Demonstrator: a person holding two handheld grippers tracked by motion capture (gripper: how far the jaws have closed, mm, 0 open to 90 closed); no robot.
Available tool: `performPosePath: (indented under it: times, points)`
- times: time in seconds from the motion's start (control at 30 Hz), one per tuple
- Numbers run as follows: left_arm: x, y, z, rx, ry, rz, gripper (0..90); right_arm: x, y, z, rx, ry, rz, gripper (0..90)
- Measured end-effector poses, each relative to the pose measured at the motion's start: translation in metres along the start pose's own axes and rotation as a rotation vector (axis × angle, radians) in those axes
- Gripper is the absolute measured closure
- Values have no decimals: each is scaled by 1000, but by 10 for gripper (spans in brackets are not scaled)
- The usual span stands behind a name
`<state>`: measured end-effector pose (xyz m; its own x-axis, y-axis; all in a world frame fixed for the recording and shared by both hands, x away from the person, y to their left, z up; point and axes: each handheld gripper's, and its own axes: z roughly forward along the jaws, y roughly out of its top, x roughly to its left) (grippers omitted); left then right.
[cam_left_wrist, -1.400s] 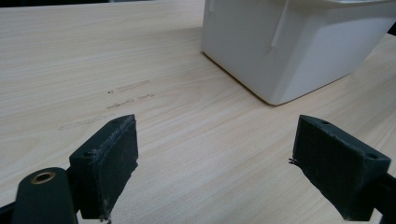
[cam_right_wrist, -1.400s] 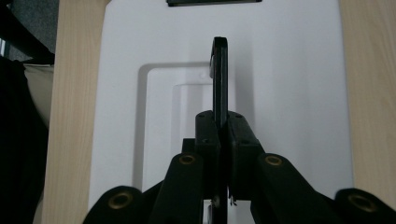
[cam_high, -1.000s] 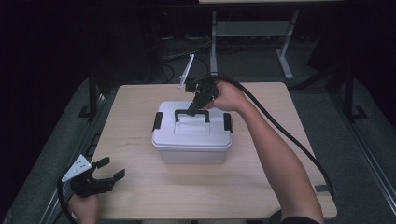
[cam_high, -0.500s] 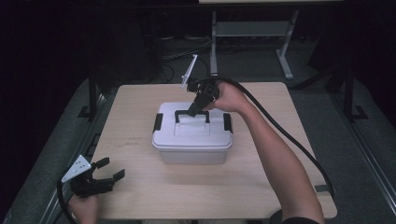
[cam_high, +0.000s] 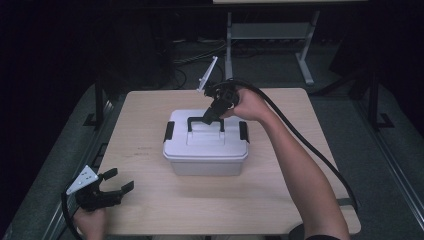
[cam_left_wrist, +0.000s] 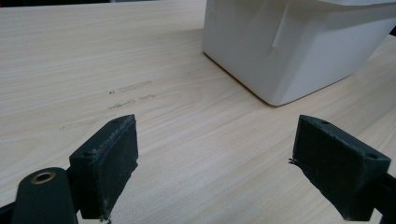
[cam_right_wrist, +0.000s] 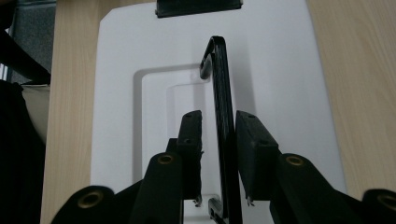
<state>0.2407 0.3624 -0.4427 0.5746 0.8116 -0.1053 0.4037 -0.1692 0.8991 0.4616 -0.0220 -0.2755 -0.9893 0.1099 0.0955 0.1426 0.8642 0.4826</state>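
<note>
Standing near the middle of the wooden table (cam_high: 150, 115): one white lidded box (cam_high: 206, 150), black latch (cam_high: 169, 130) at each end, black handle (cam_high: 202, 120) raised upright over the lid. Right gripper (cam_high: 206, 118): reaches down from the far side, jaws astride the handle bar; they have just been opening, and the right gripper view shows slim gaps between the pads (cam_right_wrist: 192, 140) and the bar, so nothing is clamped. Left gripper (cam_high: 116, 181): low at the table's near left corner, jaws spread wide, holding nothing, well apart from the box.
</note>
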Motion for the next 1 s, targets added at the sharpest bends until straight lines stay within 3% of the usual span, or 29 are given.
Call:
performPosePath:
  times: [1.0]
  points:
    - [-1, -1, -1, 5, -1, -1, 134, 4, -18, -25, -8, -51, 48, 630]
